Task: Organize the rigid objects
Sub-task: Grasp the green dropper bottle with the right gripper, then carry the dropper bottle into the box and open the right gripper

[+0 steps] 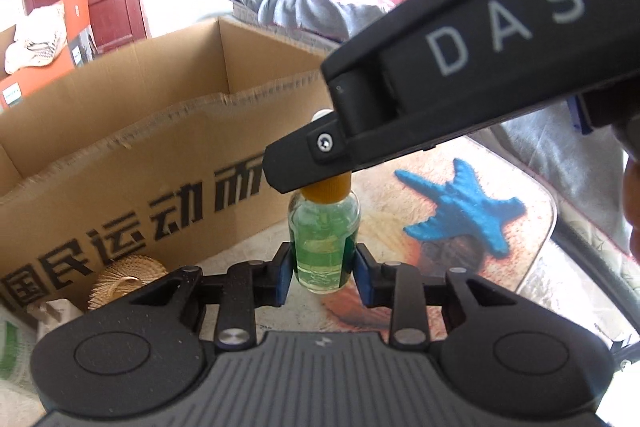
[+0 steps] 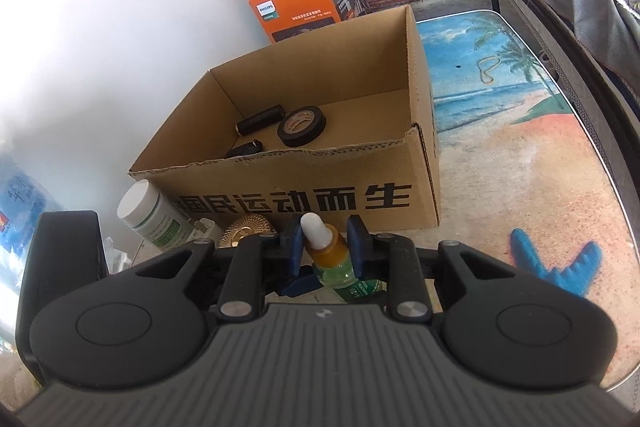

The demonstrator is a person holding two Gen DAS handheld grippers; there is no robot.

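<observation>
Our left claw (image 1: 323,277) pinches the small bottle (image 1: 323,247) by its glass body, blue pads on both sides. The bottle stands upright, long axis vertical, white tip up. Our right claw (image 2: 328,245) closes on its orange cap (image 2: 329,251) from above, though the pads' contact looks partly hidden there. The bottle sits just in front of the cardboard box (image 2: 360,163), near its torn front edge. Inside the box lie a tape roll (image 2: 301,127) and a black cylinder (image 2: 260,119). To the right, the beach-print table (image 2: 520,187) is open, with a blue starfish (image 1: 460,211) printed on it.
</observation>
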